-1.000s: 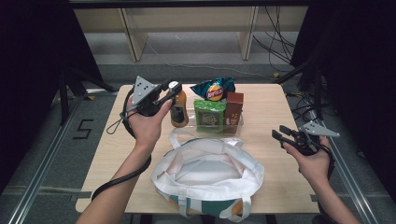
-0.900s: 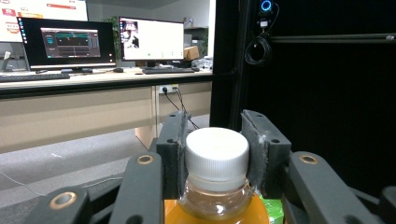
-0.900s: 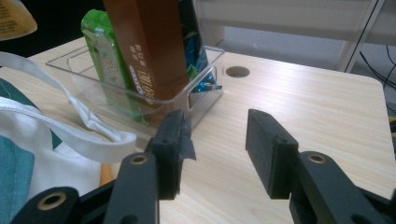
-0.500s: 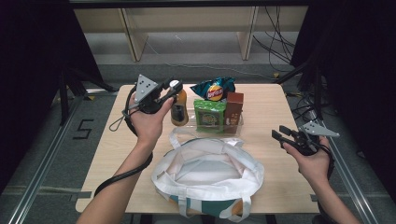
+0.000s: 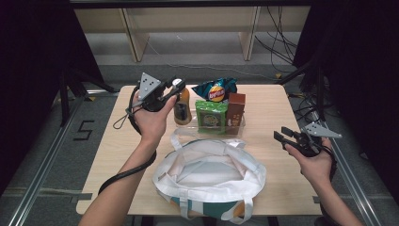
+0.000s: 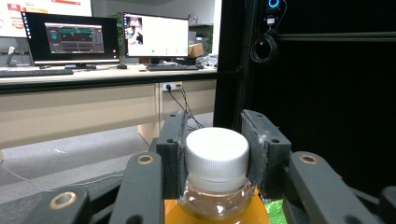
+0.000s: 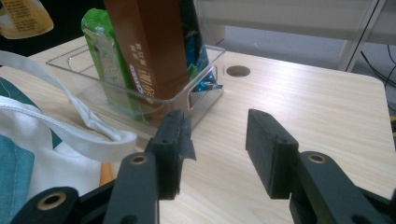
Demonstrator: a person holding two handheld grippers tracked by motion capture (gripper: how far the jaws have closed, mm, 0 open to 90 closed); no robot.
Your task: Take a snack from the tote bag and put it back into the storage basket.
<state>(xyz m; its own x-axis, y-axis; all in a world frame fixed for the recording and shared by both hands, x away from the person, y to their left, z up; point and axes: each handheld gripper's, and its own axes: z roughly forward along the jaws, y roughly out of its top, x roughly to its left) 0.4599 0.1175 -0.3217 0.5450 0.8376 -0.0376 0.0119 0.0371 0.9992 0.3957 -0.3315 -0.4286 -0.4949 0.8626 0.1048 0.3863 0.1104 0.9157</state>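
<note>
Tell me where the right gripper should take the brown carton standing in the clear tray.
Grip the brown carton by its top, coming from above. It stands upright, taller than the clear tray, whose wall hides its base; the green packet crowds one side. The right gripper is open and empty.

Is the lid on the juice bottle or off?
On. The white cap sits on the bottle neck, with the left tool's jaws pressed against both sides of it.
</note>
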